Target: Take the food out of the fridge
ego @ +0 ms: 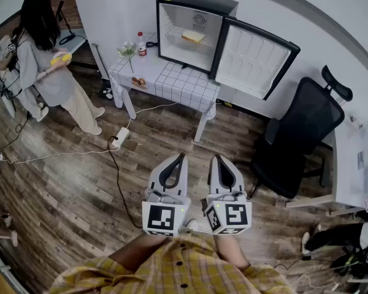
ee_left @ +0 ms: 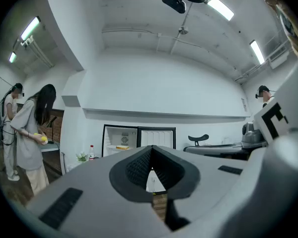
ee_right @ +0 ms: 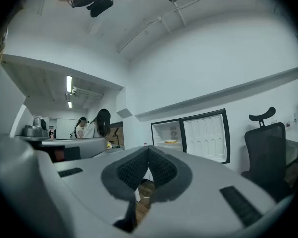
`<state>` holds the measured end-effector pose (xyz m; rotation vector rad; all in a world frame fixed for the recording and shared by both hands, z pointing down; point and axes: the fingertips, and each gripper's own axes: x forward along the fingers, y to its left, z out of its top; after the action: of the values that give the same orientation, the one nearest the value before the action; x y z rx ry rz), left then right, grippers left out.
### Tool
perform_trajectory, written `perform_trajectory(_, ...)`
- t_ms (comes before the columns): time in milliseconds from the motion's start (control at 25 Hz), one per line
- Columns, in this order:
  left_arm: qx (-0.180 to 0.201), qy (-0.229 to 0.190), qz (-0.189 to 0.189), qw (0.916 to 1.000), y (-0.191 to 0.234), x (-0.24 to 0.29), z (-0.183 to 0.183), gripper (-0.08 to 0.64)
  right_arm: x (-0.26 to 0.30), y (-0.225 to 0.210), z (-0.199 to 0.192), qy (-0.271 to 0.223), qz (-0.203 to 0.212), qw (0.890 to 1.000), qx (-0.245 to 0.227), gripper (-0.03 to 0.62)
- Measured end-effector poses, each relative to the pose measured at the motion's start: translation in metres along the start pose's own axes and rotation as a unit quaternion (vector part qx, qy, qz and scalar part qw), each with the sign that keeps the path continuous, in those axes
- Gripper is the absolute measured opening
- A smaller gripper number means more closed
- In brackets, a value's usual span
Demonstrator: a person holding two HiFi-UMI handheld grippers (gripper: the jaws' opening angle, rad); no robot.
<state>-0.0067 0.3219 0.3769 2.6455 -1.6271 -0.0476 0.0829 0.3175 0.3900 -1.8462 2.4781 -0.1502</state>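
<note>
A small black fridge (ego: 193, 29) stands on a white gridded table (ego: 172, 84) with its door (ego: 254, 57) swung open to the right. A yellow piece of food (ego: 193, 36) lies on its wire shelf, also visible as food (ee_left: 122, 147) and food (ee_right: 171, 141). My left gripper (ego: 183, 156) and right gripper (ego: 217, 158) hover side by side over the wood floor, well short of the table. Both point level at the fridge with jaws shut and nothing between them.
A black office chair (ego: 297, 136) stands right of the table. A person (ego: 46, 60) holding something yellow stands at the far left. A red-capped bottle (ego: 141, 44), flowers (ego: 127, 51) and a small plate sit on the table. A power strip (ego: 119, 138) and cables lie on the floor.
</note>
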Motion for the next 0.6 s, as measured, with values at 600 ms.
perform_trajectory(600,-0.008,-0.004,0.001,1.0000,-0.004,-0.009,-0.010,0.005,-0.009,0.008,-0.007,0.005,0.018,1.000,-0.002,0.006)
